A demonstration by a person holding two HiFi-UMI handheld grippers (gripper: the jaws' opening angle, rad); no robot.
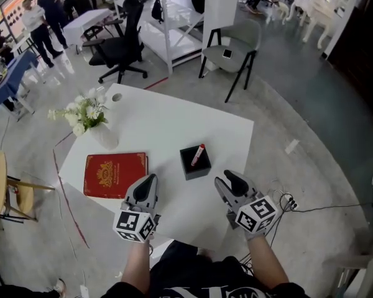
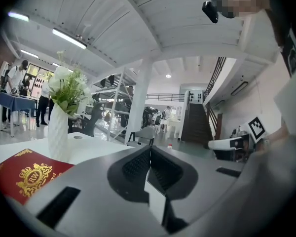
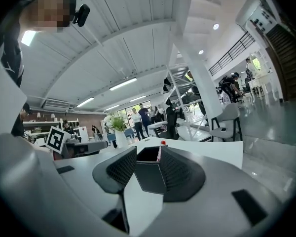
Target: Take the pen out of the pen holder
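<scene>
Pen (image 1: 198, 154) x1, holder (image 1: 197, 169) x1, book (image 1: 115, 174) x1

Pen holder (image 1: 196, 169) matt black; book (image 1: 115, 174) cover glossy, seemingly leatherette.

pen holder (image 1: 189, 168) black | pen (image 1: 198, 154) red | book (image 1: 115, 174) red, gold crest

We see a grey floor (image 1: 311, 98), white table (image 1: 168, 129), black office chair (image 1: 121, 45), grey chair (image 1: 239, 42), white shelving (image 1: 168, 23), ceiling strip lights (image 2: 69, 38), a staircase (image 2: 193, 125).
</scene>
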